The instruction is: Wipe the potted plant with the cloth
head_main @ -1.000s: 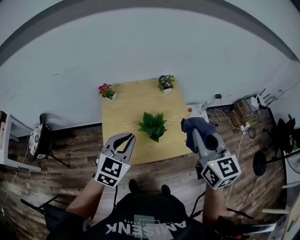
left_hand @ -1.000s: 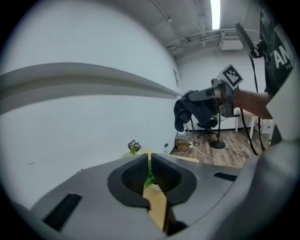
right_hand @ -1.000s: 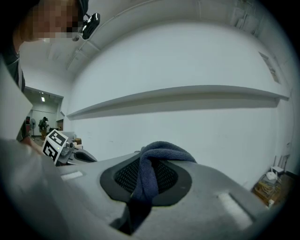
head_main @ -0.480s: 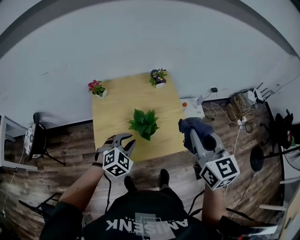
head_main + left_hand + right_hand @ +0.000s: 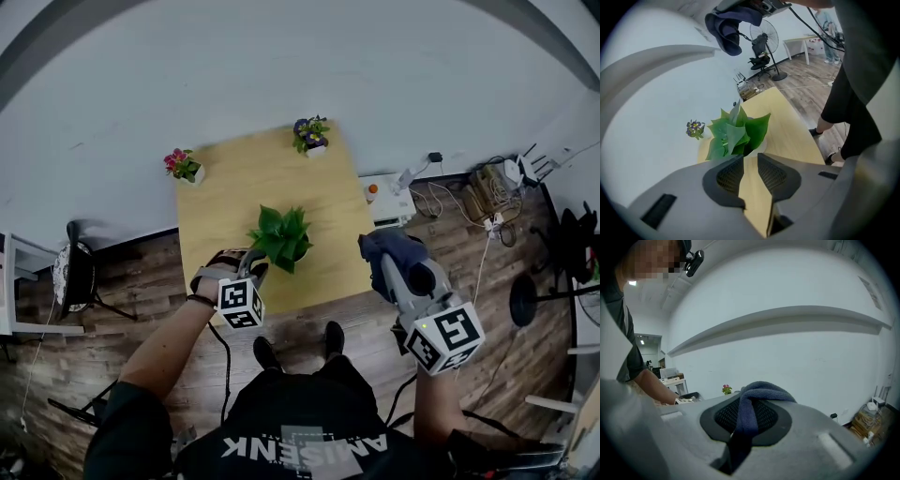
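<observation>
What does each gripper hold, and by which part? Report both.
Right gripper is shut on the dark blue cloth, pinching a bunched fold. Left gripper holds nothing: its jaws have just opened, empty, before the green potted plant.

Potted plant mid-surface, with a left flower pot and a right flower pot on the far corners.
The left gripper is just near-left of the plant. The right gripper, cloth in its jaws, is beyond the surface's right edge.

Wooden table, pink flowers, purple flowers, floor fan
</observation>
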The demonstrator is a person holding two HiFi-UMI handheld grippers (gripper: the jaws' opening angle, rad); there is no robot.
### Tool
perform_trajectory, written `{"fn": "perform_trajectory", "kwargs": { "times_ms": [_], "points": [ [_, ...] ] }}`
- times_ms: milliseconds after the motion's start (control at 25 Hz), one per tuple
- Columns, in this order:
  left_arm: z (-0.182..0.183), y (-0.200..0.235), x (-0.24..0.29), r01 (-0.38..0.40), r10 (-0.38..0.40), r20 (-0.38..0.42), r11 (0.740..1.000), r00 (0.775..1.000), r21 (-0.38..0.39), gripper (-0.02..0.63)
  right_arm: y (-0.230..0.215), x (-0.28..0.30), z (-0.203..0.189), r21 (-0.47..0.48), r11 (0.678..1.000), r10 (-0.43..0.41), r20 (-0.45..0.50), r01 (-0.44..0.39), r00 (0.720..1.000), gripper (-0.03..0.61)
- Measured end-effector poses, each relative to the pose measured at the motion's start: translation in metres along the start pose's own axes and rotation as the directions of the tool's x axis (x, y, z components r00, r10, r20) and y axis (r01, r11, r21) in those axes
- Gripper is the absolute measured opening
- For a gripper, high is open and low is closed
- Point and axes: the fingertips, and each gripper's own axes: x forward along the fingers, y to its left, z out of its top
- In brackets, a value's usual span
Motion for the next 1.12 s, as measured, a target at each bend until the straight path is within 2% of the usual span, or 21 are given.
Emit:
{"fn": "perform_trajectory", "kwargs": {
  "times_ms": [200,480,680,800,1120],
  "points": [
    [0.004,-0.005,0.014,0.004,-0.011,0.043,0.987,0.999,0.159,0.091,-0.005,-0.007,-0.016,0.023,0.999,-0.043,-0.02,0.044,0.999,0.044],
    [-0.002,-0.01,0.032,0.026,-0.041,0.044,0.956,0.998,0.291,0.091,-0.005,-0.017,-0.033,0.056,0.993,-0.098,-0.038,0.1,0.994,0.044],
    [-0.004,-0.008,0.039,0.026,-0.051,0.054,0.925,0.997,0.378,0.091,0.001,-0.017,-0.042,0.075,0.991,-0.111,-0.047,0.114,0.993,0.044],
    [-0.004,-0.01,0.045,0.04,-0.065,0.043,0.896,0.997,0.442,0.091,0.003,-0.018,-0.046,0.087,0.989,-0.118,-0.054,0.122,0.992,0.044],
    [0.0,-0.018,0.048,0.087,-0.117,0.032,0.875,0.993,0.477,0.044,0.007,-0.026,-0.056,0.102,0.986,-0.128,-0.058,0.133,0.99,0.044]
  ]
}}
